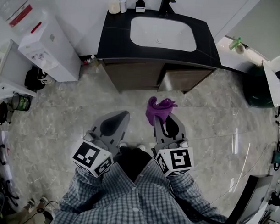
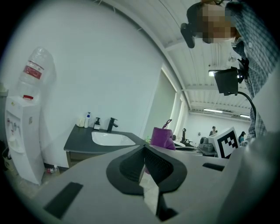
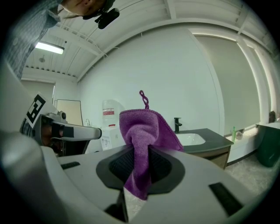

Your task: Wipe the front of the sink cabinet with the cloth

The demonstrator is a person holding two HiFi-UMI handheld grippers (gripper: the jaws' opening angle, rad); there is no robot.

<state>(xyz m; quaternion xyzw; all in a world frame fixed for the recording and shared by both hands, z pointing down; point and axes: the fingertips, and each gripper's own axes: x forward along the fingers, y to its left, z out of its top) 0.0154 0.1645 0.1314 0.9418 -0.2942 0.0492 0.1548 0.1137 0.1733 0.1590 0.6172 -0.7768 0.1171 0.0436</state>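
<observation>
The right hand-held gripper (image 1: 164, 119) is clenched on the purple cloth (image 1: 159, 108). In the right gripper view the fabric (image 3: 142, 129) is pinched between the two dark pads. A bunched fold rises above the jaws and a short tail hangs below them. The cloth is held in the air over the marble floor (image 1: 62, 111), in front of the sink cabinet (image 1: 136, 76) and apart from its brown front.

The left hand-held gripper (image 1: 117, 120) sits beside the right one, also over the floor. Its jaws are closed together with nothing between them, as the left gripper view (image 2: 144, 149) shows.

The black counter (image 1: 116, 35) carries a white basin (image 1: 163, 34). A dark faucet (image 1: 166, 4) stands at the counter's back edge and small bottles (image 1: 123, 4) stand toward its back left corner. A white water dispenser (image 1: 48, 48) stands on the floor off the counter's left edge.
</observation>
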